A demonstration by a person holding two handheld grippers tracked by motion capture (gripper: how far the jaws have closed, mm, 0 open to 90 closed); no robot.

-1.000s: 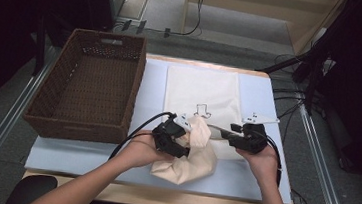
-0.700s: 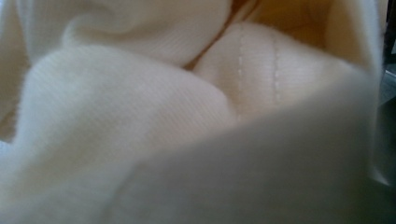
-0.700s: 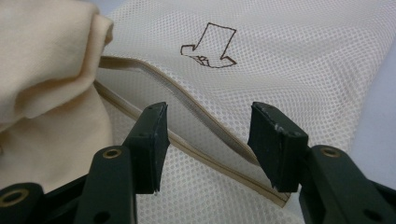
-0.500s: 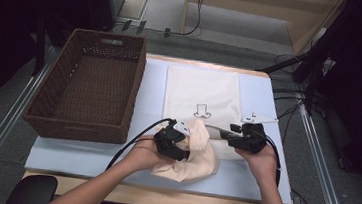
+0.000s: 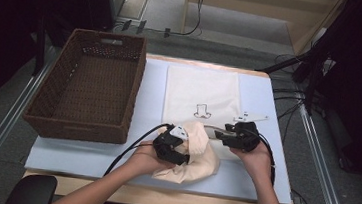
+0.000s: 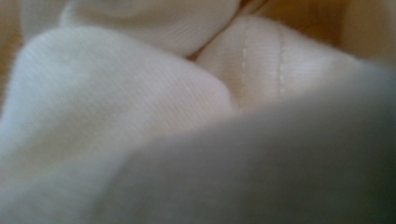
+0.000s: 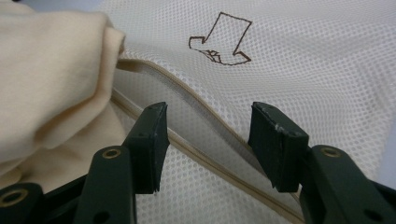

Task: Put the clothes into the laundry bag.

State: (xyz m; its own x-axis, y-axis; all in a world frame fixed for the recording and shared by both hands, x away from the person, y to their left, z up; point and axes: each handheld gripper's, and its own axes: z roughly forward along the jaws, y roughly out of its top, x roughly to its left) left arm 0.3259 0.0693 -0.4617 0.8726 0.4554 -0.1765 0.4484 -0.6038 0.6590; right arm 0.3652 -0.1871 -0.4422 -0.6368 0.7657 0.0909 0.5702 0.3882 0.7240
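Work: a cream cloth [image 5: 191,153] was going into a white mesh bag [image 5: 202,91] that lay flat on the table [image 5: 78,155].
Cloth: it sat bunched at the bag's near edge, at about 6 o'clock from the little drawing [image 5: 202,112] on the bag.
Left gripper [image 5: 180,149]: it was pushed deep into the cloth, at 9 o'clock from the right one. Its jaws had just been opening, with cloth all around them. I could not tell if they pinched the cloth.
Right gripper [image 7: 208,144]: its jaws stood wide apart over the bag's tan edge [image 7: 187,140], gripping nothing. I think it was there to lift the mouth open.
Why: one hand brought the cloth, the other readied the opening.
In the way: the bag's mouth lay nearly flat, so the fat bundle could catch on it.
Around: a brown basket [image 5: 89,90] sat at 9 o'clock from the bag, well apart.
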